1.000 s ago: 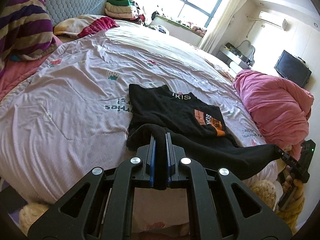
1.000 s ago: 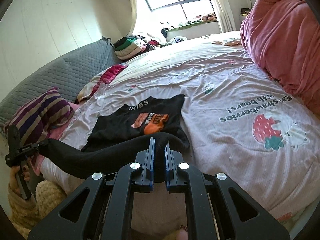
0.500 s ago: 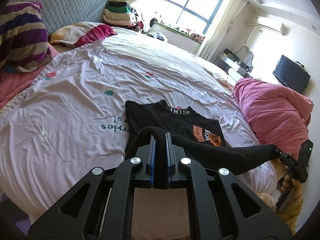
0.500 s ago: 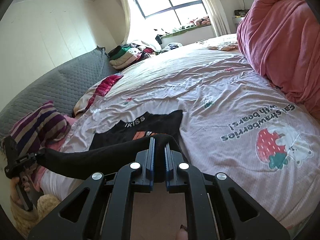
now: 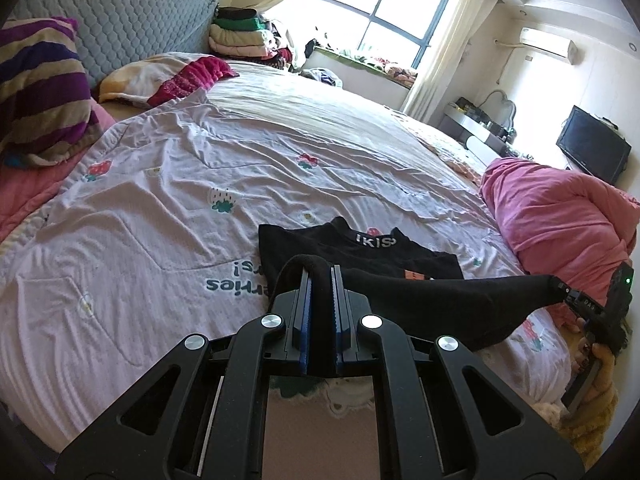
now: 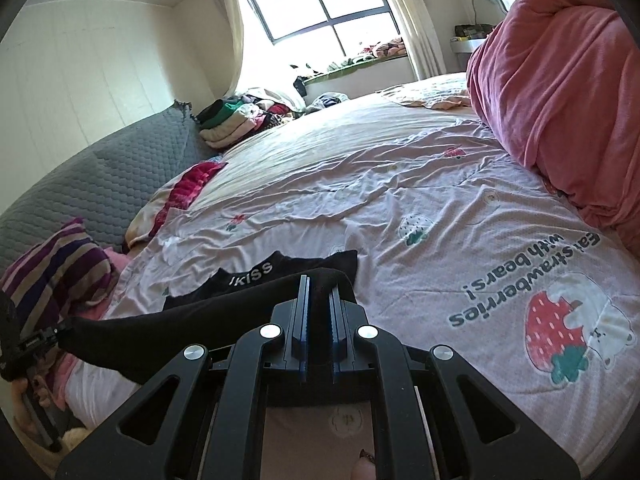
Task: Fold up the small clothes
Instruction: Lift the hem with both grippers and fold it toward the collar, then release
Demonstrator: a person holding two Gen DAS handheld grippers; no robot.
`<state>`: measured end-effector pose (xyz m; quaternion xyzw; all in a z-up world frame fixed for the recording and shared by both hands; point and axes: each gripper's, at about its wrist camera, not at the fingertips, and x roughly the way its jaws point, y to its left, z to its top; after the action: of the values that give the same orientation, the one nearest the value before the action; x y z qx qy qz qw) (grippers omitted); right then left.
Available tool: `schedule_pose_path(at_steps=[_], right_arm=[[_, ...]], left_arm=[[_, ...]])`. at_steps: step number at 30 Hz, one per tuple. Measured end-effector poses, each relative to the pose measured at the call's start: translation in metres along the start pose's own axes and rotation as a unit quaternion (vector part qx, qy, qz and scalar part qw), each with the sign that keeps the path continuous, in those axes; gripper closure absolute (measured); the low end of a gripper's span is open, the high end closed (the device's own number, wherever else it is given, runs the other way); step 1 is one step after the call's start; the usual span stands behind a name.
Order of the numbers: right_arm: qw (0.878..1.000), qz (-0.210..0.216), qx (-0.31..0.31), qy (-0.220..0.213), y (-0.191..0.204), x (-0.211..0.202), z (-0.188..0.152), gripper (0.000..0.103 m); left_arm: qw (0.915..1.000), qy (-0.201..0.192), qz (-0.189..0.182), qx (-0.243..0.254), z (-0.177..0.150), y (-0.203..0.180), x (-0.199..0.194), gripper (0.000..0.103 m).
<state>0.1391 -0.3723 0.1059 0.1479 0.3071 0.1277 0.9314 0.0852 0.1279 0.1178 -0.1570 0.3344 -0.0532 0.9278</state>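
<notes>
Shirt hem [image 5: 420, 300] farther forward, in hand-held gripper [image 5: 320, 280]

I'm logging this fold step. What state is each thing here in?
black shirt: partly folded, near hem lifted and stretched between both grippers.
left gripper: shut on the hem.
right gripper: shut on the hem.
bedspread: spread out, wrinkled.
pink quilt: bunched in a heap.
television: screen dark.

shirt [image 5: 360, 252] on bedspread [image 5: 160, 208] | pillow [image 5: 36, 88] left | duvet [image 5: 560, 216] right
</notes>
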Motion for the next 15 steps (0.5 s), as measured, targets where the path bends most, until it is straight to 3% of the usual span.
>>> schedule_pose_path(at_steps=[15], right_arm=[[0.999, -0.038, -0.016, 0.024, -0.003, 0.069, 0.012, 0.096]], left_arm=[[0.9992, 0.023, 0.032, -0.001, 0.016, 0.014, 0.057, 0.1]])
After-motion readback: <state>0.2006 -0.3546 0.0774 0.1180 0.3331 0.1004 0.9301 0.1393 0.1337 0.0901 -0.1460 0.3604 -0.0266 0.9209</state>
